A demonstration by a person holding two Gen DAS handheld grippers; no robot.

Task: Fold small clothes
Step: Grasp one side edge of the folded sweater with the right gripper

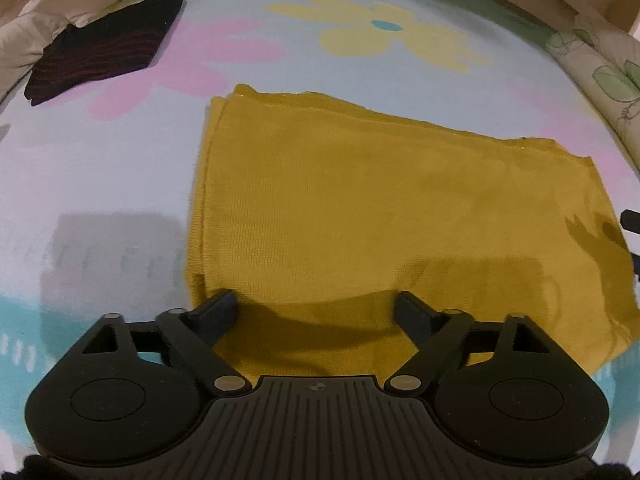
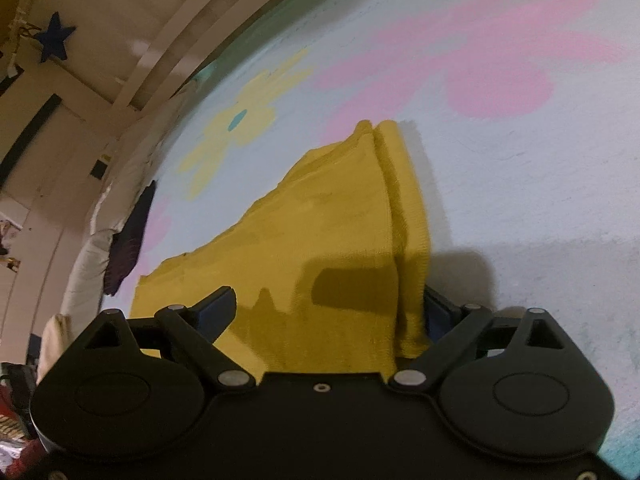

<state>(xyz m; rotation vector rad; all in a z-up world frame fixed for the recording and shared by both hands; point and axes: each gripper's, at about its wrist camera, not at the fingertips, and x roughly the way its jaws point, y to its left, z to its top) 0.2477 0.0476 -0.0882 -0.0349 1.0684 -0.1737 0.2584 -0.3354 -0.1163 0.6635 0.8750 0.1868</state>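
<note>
Mustard-yellow garment [image 1: 340,208] lies folded flat on the flowered bedsheet [image 1: 120,168], roughly rectangular, doubled layers visible along its left edge in the left wrist view. Using the garment as landmark: left gripper [image 1: 316,308] sits at its near edge, jaws spread wide, one finger at the garment's near-left corner, the other further along the same edge, the cloth between them but not pinched; nothing held. Right gripper [image 2: 332,308] is at the garment's opposite end, also spread wide, with the near end of the garment lying between its fingers [image 2: 218,306]. The thick folded edge [image 2: 408,240] rises next to the right-hand finger and hides most of it, so whether that pad touches the cloth is hard to call from here; the left-hand finger stands clear above the fabric. No clamp visible on either side. A tip of the right gripper shows at the far right margin of the left wrist view, just beside the garment's right end. Beyond the garment's far-left corner, well apart from it, a folded dark striped garment [image 1: 104,52] lies near the sheet's edge beside a pale pillow [image 1: 24,28]. Far side of the garment: a yellow flower print [image 1: 384,28] on the sheet. A floral-patterned cushion [image 1: 608,80] sits off the garment's far-right corner.
</note>
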